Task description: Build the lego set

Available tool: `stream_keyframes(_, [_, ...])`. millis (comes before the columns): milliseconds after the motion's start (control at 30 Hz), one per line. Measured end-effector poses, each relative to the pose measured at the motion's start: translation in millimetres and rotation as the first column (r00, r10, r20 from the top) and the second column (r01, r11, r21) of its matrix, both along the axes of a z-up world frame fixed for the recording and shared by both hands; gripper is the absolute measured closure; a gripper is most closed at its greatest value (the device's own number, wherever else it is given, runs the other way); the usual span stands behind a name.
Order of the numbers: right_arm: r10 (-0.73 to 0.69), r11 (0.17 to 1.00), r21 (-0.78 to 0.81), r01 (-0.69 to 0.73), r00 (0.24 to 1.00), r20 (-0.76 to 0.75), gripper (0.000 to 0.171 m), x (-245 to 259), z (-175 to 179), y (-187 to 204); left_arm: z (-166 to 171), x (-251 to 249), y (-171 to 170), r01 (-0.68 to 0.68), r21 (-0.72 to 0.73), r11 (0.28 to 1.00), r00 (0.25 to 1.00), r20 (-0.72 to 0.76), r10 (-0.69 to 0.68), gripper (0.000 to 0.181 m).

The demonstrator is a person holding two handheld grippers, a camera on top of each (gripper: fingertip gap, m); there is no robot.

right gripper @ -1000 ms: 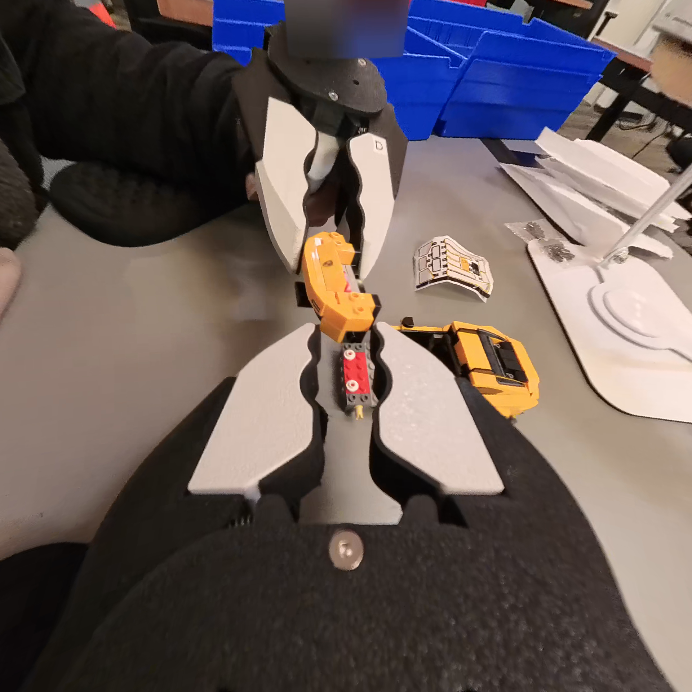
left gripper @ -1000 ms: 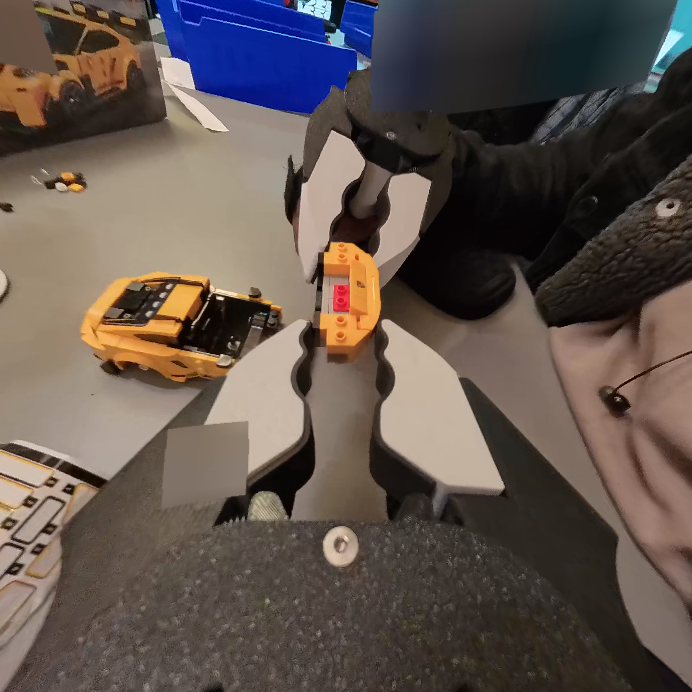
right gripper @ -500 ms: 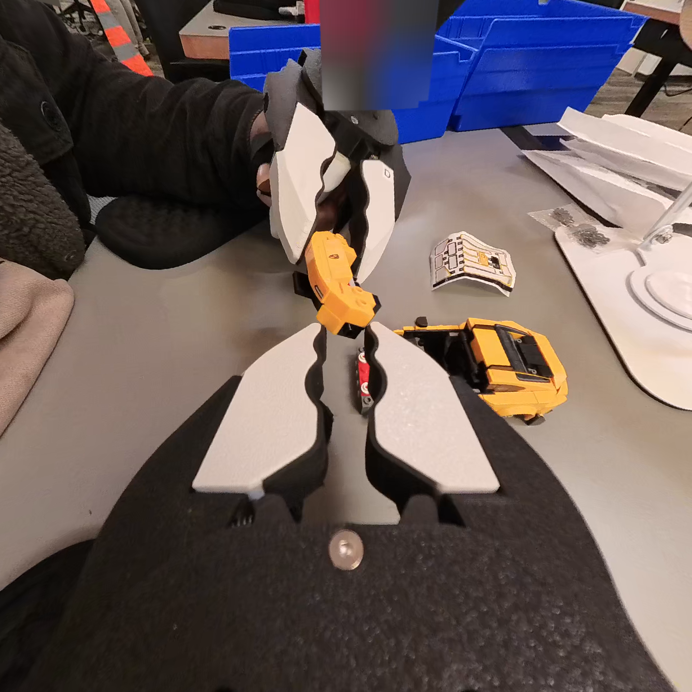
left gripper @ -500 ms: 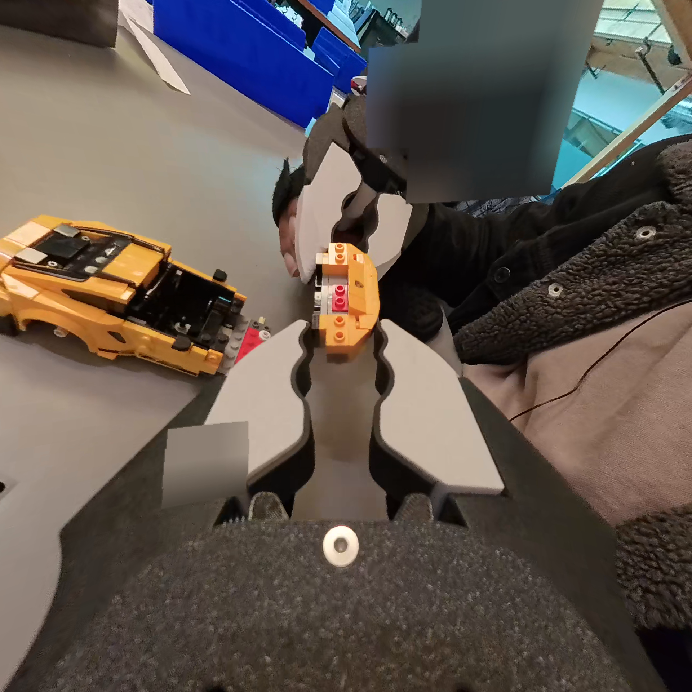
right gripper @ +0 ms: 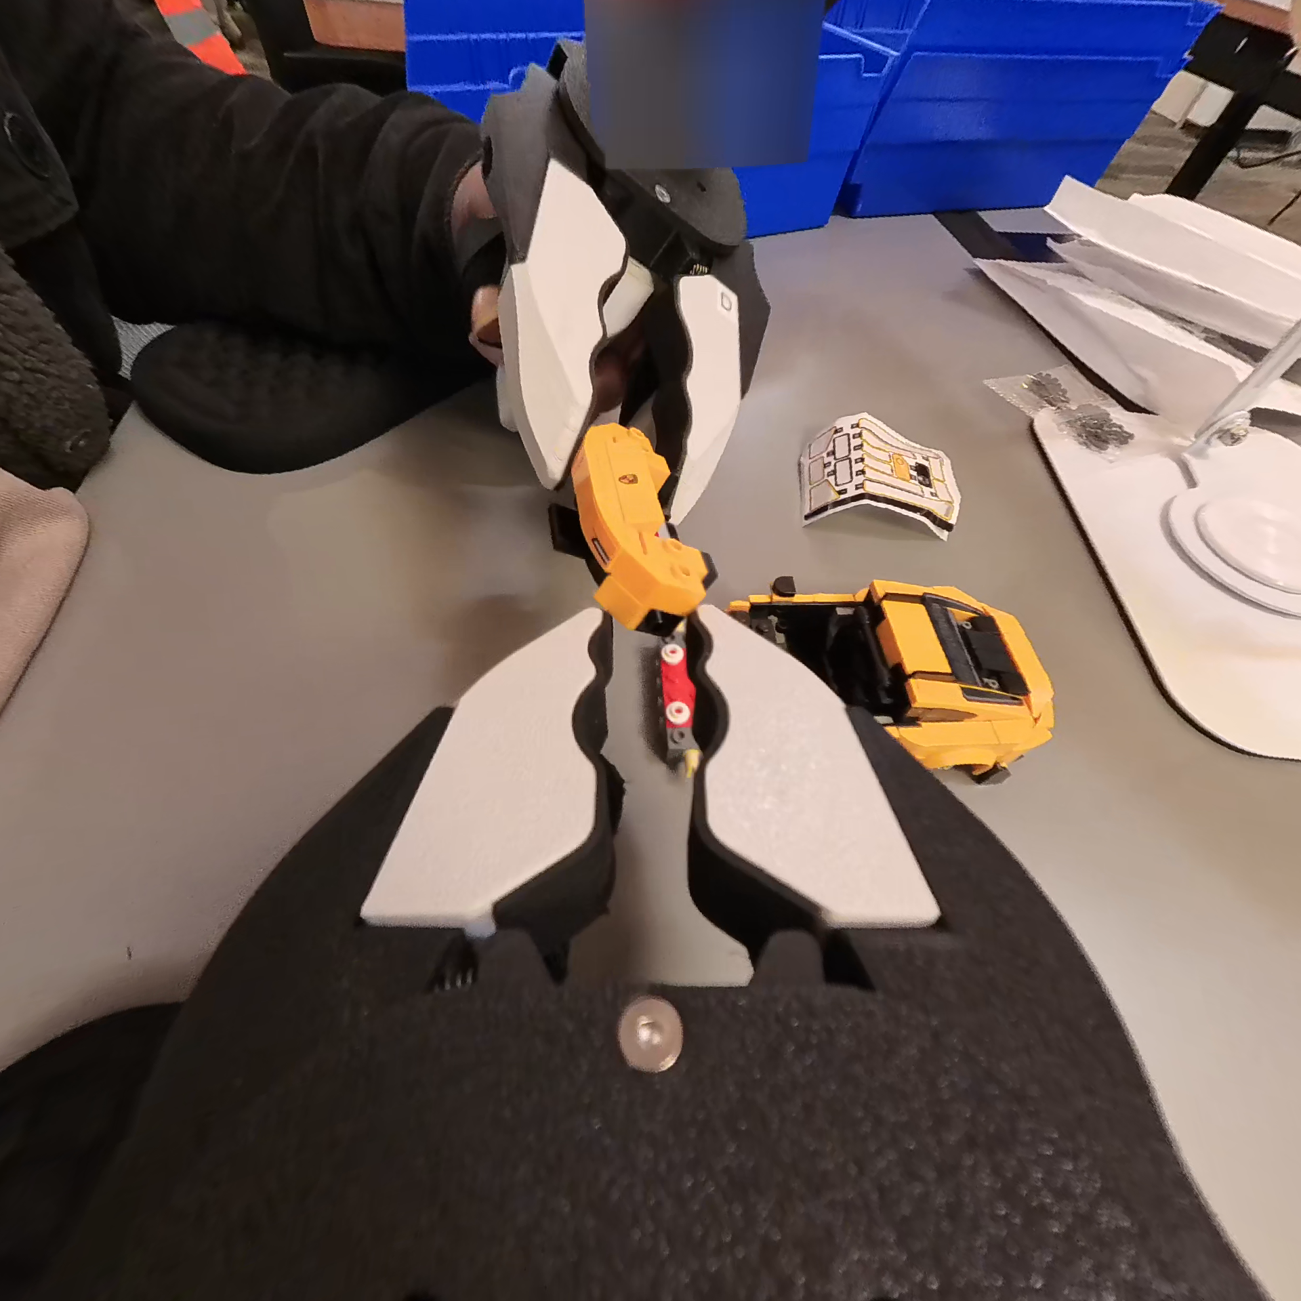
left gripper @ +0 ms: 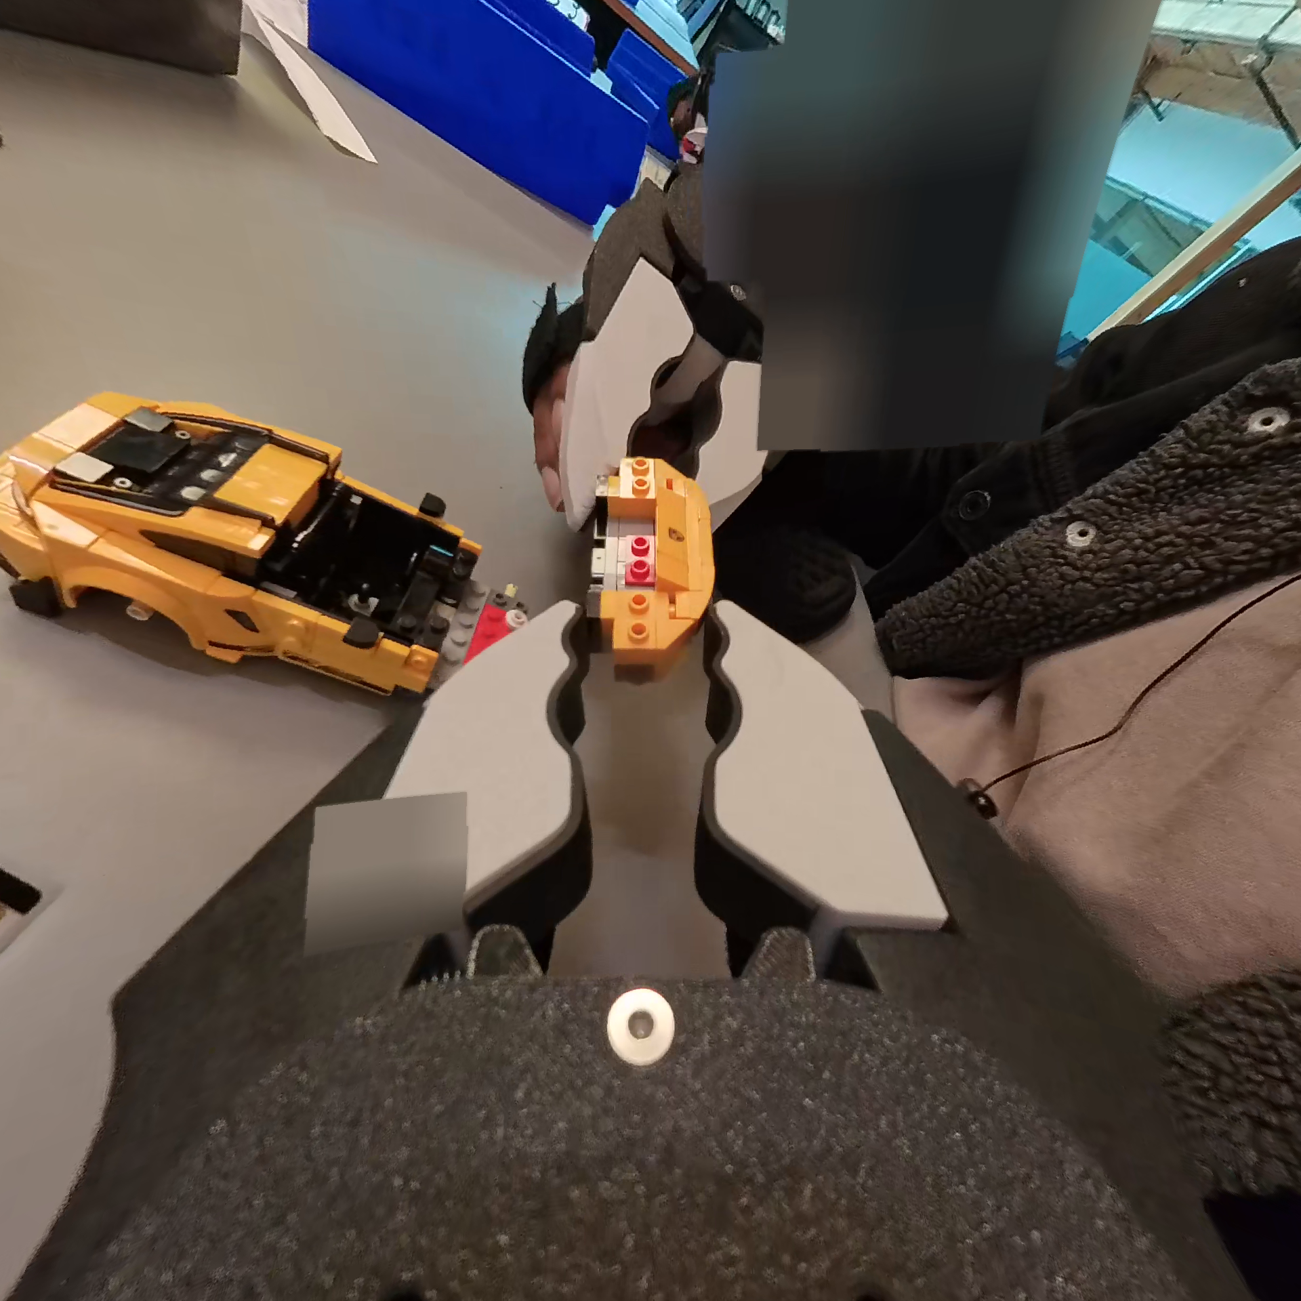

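Over the last second the two grippers had brought their shared piece down and closer to the yellow car (left gripper: 211, 535), which had grown much larger at the left of the left wrist view, while the printed box behind it had slipped out of frame. The left gripper (left gripper: 644, 619) had its fingers closed on one end of the orange front section (left gripper: 662, 556), the tips pressed against its two sides. The right gripper (right gripper: 651, 619) pinched the opposite end in the same way, so the section hung in the air between the two, tilted, with its grey and red studded inner face turned toward the car. Through the narrow gap between the right gripper's fingers a red plate (right gripper: 677, 693) at the car's open front end showed on the table (left gripper: 246, 281) below. The car itself rested on the table just beside the grippers, its black interior open. A curled sticker sheet (right gripper: 880, 479) lay beyond the car. Further right stood a white base (right gripper: 1197, 563) with a thin rod, a small clear bag of parts (right gripper: 1077, 415) on its far corner and white paper packets (right gripper: 1161, 281) behind it. Blue bins (right gripper: 985, 105) lined the far edge, and a person's black sleeve (right gripper: 246, 211) reached to the left gripper.
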State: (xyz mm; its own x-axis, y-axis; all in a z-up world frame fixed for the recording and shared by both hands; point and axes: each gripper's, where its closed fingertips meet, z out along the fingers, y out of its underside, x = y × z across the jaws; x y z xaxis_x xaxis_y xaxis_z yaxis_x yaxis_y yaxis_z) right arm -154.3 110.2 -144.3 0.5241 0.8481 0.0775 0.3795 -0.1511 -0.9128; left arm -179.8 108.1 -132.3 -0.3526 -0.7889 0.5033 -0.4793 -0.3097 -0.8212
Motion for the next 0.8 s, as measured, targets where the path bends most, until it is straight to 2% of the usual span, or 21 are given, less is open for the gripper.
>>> stream_keyframes(167, [-0.016,1.000,-0.002,0.016,0.999,0.035,0.149,5,-4,2,-14,2,6,-0.019,0.188,0.982,1.000,0.008,0.017,0.150])
stream_keyframes(300, [0.021,0.999,-0.033,-0.018,0.995,0.096,0.143,5,-16,-4,-30,1,5,0.021,0.389,0.921,1.000,0.002,-0.024,0.150])
stream_keyframes(467, [0.054,0.998,-0.026,-0.050,0.984,0.172,0.138,3,-24,-11,-37,3,1,0.029,0.589,0.807,0.998,0.034,-0.060,0.150])
stream_keyframes(600, [0.067,0.998,-0.030,-0.062,0.976,0.206,0.136,0,-31,-14,-34,4,-3,0.011,0.693,0.720,0.991,0.089,-0.100,0.150])
stream_keyframes(700, [0.087,0.996,-0.027,-0.083,0.971,0.222,0.133,-5,-33,-20,-33,3,-9,-0.003,0.777,0.629,0.980,0.129,-0.154,0.150])
stream_keyframes(800, [0.095,0.994,0.022,-0.104,0.965,0.245,0.138,-10,-31,-21,-29,2,-10,-0.037,0.847,0.531,0.968,0.163,-0.192,0.150])
